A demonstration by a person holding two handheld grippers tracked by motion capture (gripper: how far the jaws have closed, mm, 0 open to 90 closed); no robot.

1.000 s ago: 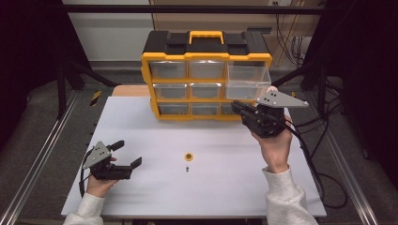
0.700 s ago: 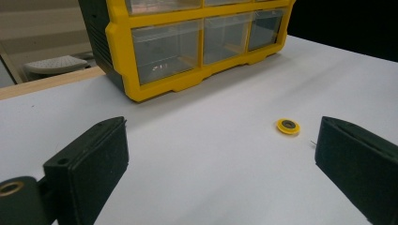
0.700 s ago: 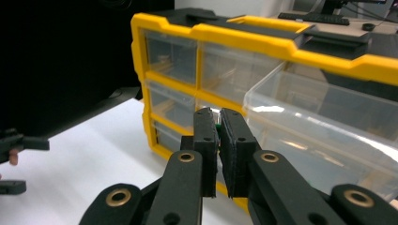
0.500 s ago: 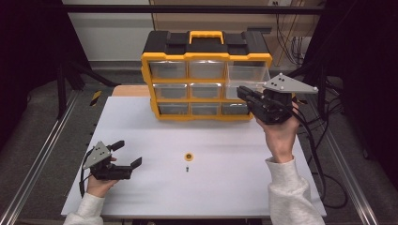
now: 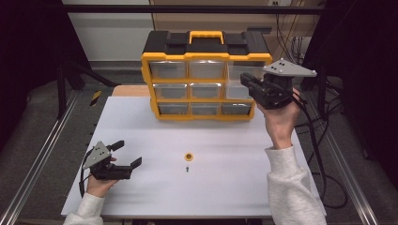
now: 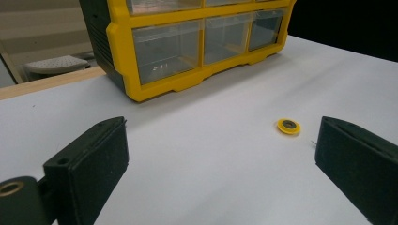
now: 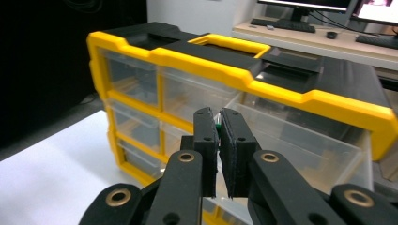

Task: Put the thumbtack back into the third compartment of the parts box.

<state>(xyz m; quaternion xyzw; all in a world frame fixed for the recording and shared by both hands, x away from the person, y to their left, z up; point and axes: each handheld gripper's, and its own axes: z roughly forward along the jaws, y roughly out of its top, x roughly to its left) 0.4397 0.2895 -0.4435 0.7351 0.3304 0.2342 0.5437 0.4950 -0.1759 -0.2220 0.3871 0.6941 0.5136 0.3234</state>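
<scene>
Since a second ago the right gripper [image 5: 248, 80] has climbed from the middle row of the organizer [image 5: 206, 75] to its top right drawer [image 5: 240, 70], which stands pulled out. Its fingers [image 7: 206, 136] are pinched nearly together on a small greenish item [image 7: 218, 123], too tiny to identify, seen in the centre of the right gripper view just above the drawer's clear front wall; the height and aim suggest it is carried there to be dropped inside. The other drawers sit flush, so only the target is open. Lower in the high view, a yellow washer [image 5: 188, 156] and a small screw [image 5: 187, 169] lie apart on the white counter [image 5: 281, 197], probably waiting for sorting. At lower left the left gripper [image 5: 129, 154] rests on the counter, fingers [image 6: 89, 164] spread wide and empty, pointed toward the washer.
</scene>
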